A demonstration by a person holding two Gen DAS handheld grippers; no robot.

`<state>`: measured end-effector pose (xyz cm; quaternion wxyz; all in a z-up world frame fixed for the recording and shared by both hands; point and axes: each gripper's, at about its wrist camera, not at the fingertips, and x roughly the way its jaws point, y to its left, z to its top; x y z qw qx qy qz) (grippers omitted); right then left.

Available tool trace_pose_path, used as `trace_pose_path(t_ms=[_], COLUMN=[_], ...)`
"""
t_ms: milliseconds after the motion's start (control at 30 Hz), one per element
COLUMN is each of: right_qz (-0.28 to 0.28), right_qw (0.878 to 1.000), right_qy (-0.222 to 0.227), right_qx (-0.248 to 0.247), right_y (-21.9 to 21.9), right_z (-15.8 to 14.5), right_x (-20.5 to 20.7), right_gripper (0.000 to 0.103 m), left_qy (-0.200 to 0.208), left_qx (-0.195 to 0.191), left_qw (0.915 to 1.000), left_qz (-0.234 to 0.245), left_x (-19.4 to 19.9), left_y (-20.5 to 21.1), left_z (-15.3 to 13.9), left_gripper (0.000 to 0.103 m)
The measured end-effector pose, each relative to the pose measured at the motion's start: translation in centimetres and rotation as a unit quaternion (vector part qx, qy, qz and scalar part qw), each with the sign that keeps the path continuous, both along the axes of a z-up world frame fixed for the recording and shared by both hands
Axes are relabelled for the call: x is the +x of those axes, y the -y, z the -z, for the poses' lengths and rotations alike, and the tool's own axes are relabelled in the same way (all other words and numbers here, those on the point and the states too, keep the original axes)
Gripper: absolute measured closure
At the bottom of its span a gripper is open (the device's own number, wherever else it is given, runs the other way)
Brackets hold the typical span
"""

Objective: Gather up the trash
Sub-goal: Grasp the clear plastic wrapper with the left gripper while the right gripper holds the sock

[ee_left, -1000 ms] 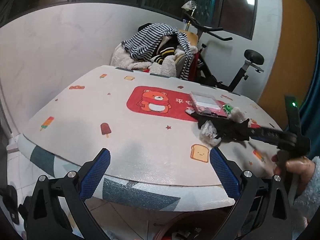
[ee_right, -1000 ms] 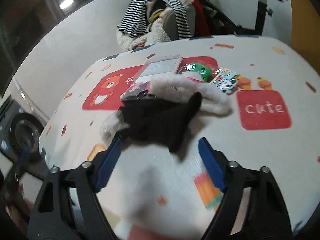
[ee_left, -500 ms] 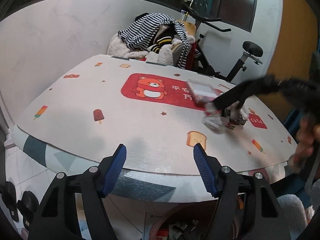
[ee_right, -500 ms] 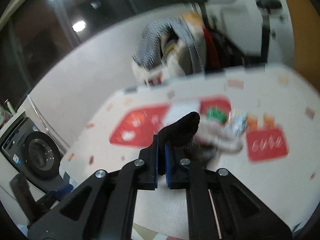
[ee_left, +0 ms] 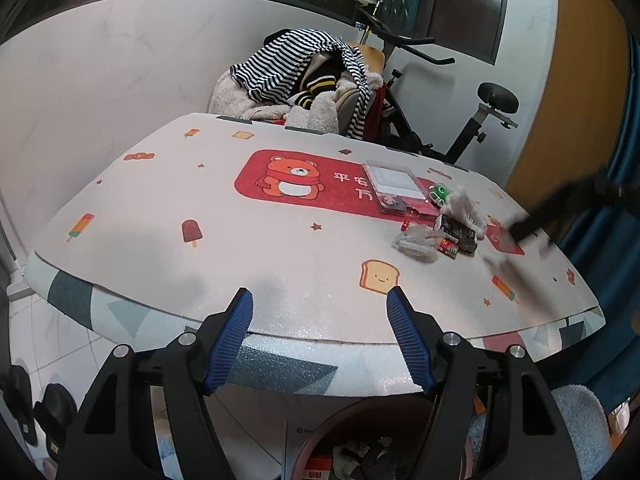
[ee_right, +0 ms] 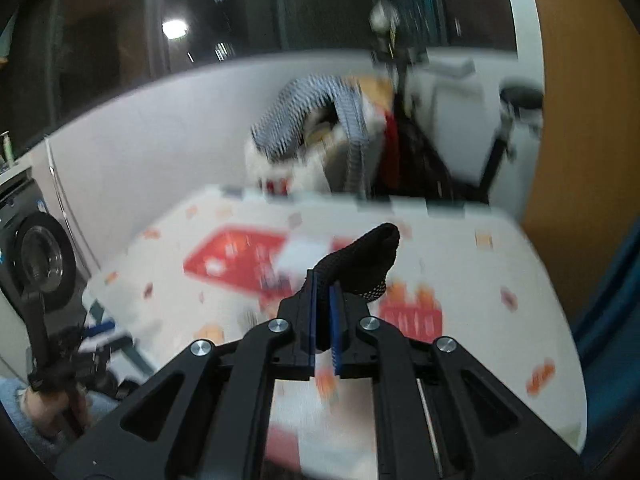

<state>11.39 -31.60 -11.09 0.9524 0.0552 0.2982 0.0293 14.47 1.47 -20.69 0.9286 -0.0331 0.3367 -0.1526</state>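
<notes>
One black cloth (ee_right: 366,264) is clamped in the right gripper (ee_right: 324,324), pointing forward; the bin (ee_left: 372,440) is seen below the open, empty left gripper (ee_left: 320,336).

bench (ee_left: 168,216): white, ice-lolly and toast prints | panel (ee_left: 304,178) at bench centre: red, orange bear | garment (ee_left: 296,60) behind bench: black-white stripes | fingers (ee_left: 232,336): blue ribbed pads | held fabric (ee_right: 366,264): black | toy (ee_left: 439,192) right of panel: green

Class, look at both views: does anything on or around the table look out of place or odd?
Yes. The right hand-held gripper pinches a black cloth-like item, not obviously trash. Wrappers clutter the table's far right.
</notes>
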Motion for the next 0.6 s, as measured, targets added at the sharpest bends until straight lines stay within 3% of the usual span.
trace_pose_path(t_ms=[100,200,367,600], right_qz=[0.003,-0.016,-0.045,-0.018], right_qw=[0.998,0.994,0.990,0.984], right_qy=[-0.070,-0.105,-0.128,-0.179], right_qx=[-0.008,-0.026,0.025,0.017], right_y=[0.6,0.2,-0.4,-1.1], right_z=[1.6,3.5,7.0,12.4], right_x=[0.1,0.8,2.6,6.2], right_gripper=[0.093,0.093,0.093,0.093], left_qy=[-0.003,0.000,-0.003,-0.009], left_qx=[-0.002,-0.001,-0.001,0.002], left_qw=[1.0000,1.0000,1.0000,1.0000], left_qz=[0.003,0.004,0.005,0.001], left_x=[0.1,0.0,0.0,-0.1], left_y=[0.2,0.4,0.3,-0.3], left_z=[0.1,0.1,0.2,0.5], left_gripper=[0.035,0.035,0.035,0.035])
